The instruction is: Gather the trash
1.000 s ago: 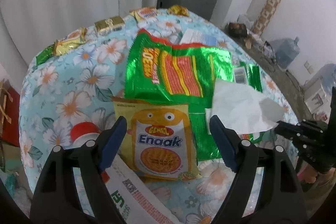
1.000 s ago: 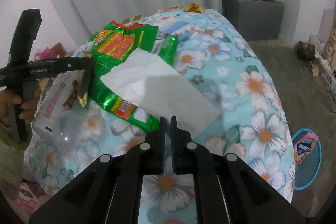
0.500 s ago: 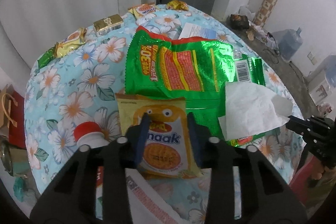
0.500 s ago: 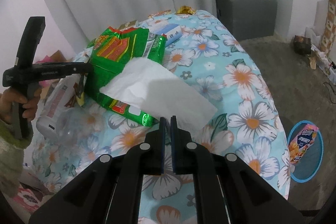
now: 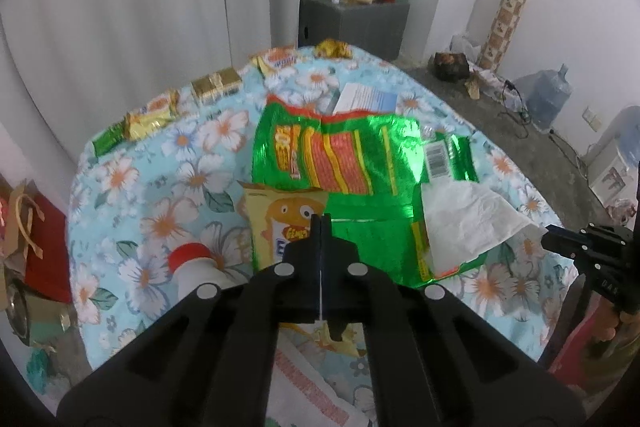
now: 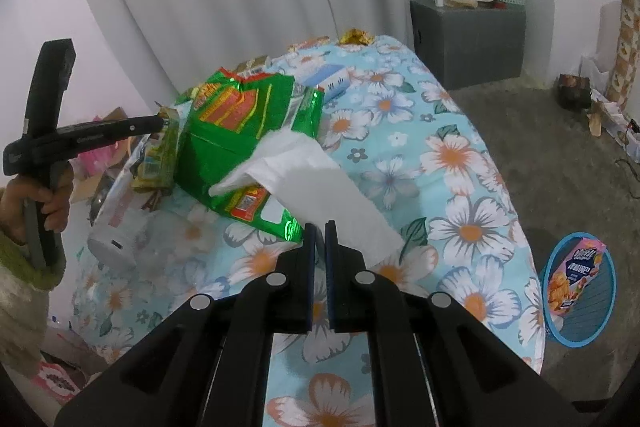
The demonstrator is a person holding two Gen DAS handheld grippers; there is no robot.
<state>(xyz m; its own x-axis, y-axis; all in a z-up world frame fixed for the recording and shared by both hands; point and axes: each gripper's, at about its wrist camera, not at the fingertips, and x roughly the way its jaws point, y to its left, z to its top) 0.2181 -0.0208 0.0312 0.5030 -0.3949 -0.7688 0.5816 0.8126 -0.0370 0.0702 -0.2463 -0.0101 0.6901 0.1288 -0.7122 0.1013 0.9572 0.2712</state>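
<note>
My left gripper is shut on the yellow Enaak snack packet and holds it lifted off the flowered table; in the right wrist view the packet hangs from that gripper. A large green snack bag lies behind it, partly raised, with a white tissue on its right end. My right gripper is shut, empty, just short of the tissue; it also shows in the left wrist view.
A white bottle with a red cap lies at the left. Small gold and green wrappers line the far edge, and a white-blue box lies behind the bag. A blue bin with a wrapper stands on the floor, right.
My left gripper has closed on the yellow packet and raised it off the table. My right gripper has stayed shut and drawn back slightly from the tissue.
</note>
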